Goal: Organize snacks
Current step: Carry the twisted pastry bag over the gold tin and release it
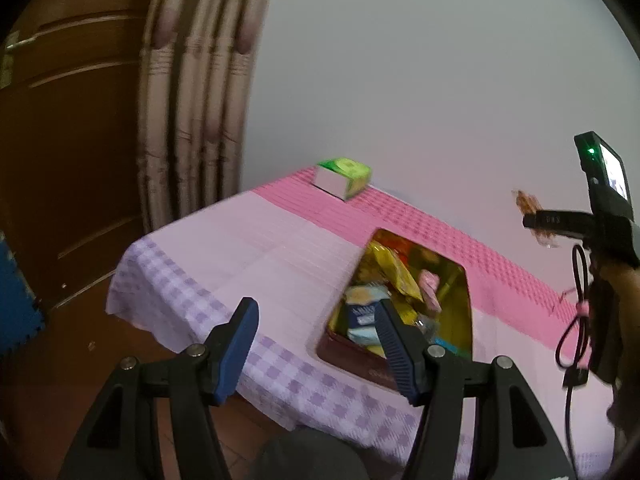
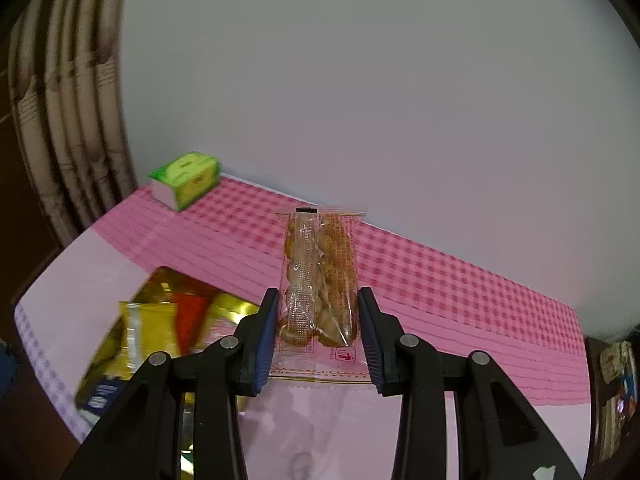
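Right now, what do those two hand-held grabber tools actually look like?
Each is black plastic: the left gripper and right gripper have two triangular arms with silver pivot bolts and ribbed blue pads. Seen from the left, the right tool carries a small lit screen, a green light and a looping dark cable.

Bare tablecloth [image 1: 248,256] lies free left of the snack tin [image 1: 466,300]; only the green box [image 1: 344,178] apparently blocks the far edge.

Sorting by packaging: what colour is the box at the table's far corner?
Bright green box with a white end, clearest in the right wrist view.
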Demonstrator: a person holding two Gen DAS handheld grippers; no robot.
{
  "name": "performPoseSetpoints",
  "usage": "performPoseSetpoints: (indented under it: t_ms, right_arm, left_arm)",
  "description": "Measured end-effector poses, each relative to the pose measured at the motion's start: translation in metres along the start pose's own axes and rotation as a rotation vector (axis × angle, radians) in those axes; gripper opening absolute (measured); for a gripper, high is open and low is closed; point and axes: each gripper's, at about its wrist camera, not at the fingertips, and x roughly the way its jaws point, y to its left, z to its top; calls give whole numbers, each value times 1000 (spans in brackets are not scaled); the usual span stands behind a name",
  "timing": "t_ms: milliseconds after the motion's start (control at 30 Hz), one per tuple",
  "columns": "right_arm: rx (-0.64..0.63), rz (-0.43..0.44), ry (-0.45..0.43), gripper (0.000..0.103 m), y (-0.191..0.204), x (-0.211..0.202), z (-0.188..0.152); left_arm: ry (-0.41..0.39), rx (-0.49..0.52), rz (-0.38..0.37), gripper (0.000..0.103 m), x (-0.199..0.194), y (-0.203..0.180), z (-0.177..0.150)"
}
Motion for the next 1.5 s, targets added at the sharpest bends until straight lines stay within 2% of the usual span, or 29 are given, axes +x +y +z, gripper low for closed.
performPoseSetpoints:
  t_ms: [67,267,567,1500]
  right_arm:
    - [-25,9,-5,35,20,-6,2]
    - [-67,41,2,35,63,-12,3]
    - [-109,87,34,35,105,-2,-10]
    - [-103,90,171,35,115,54,-50]
  left_arm:
    - [-23,-6,35,62,-3,2,2]
    - [-21,-19,86,62,0,9,5]
    - [-4,-38,96,62,4,11,5]
    - [11,-27,90,62,9,9,3]
